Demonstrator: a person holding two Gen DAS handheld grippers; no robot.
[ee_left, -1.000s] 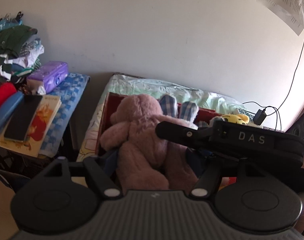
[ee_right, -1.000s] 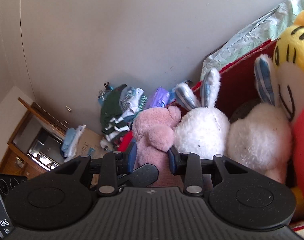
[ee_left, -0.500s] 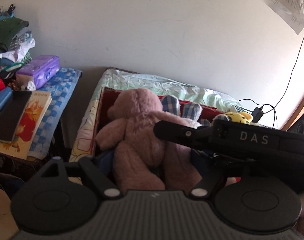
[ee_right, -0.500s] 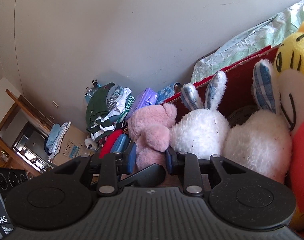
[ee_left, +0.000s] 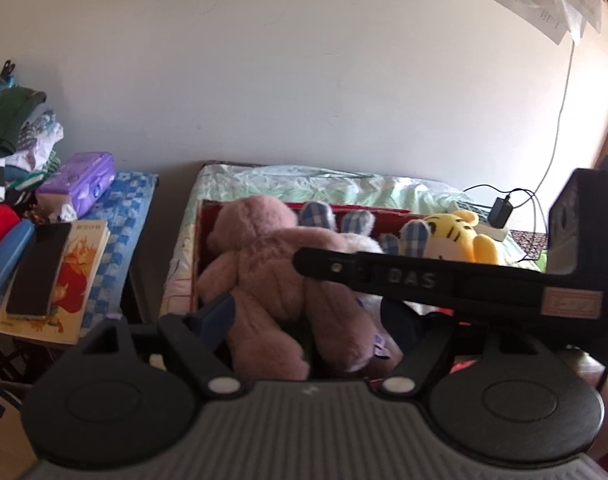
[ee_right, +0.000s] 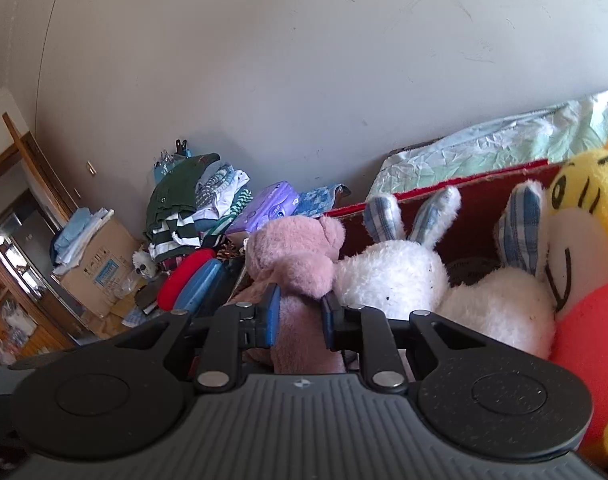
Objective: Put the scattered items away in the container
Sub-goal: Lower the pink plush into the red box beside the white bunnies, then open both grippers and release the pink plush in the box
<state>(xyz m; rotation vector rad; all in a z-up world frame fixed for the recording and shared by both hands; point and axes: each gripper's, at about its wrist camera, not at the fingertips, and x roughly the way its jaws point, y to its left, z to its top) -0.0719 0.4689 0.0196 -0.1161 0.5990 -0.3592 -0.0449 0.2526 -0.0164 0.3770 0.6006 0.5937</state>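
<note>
A pink teddy bear (ee_left: 272, 276) sits at the left end of the red box (ee_left: 368, 210) on the bed. Its legs hang between the fingers of my left gripper (ee_left: 310, 320), which is open, its blue pad (ee_left: 220, 312) just clear of the plush. My right gripper (ee_right: 302, 308) is closing its jaws on the bear (ee_right: 292, 256), and its pads pinch the pink fur. Its black body (ee_left: 424, 280) crosses the left wrist view. Two white bunnies (ee_right: 392, 276) with checked ears and a yellow tiger (ee_right: 584, 208) lie in the box (ee_right: 484, 178).
A side table on the left holds a book (ee_left: 76, 280), a dark phone (ee_left: 38, 272), a purple case (ee_left: 80, 180) and piled clothes (ee_right: 184, 200). A cardboard box (ee_right: 100, 268) stands beyond. A charger (ee_left: 500, 212) and its cable lie on the green sheet (ee_left: 324, 184).
The left gripper's fingers have spread wider around the bear. The right gripper's fingers have drawn together onto the pink plush, and the right wrist has rolled.
</note>
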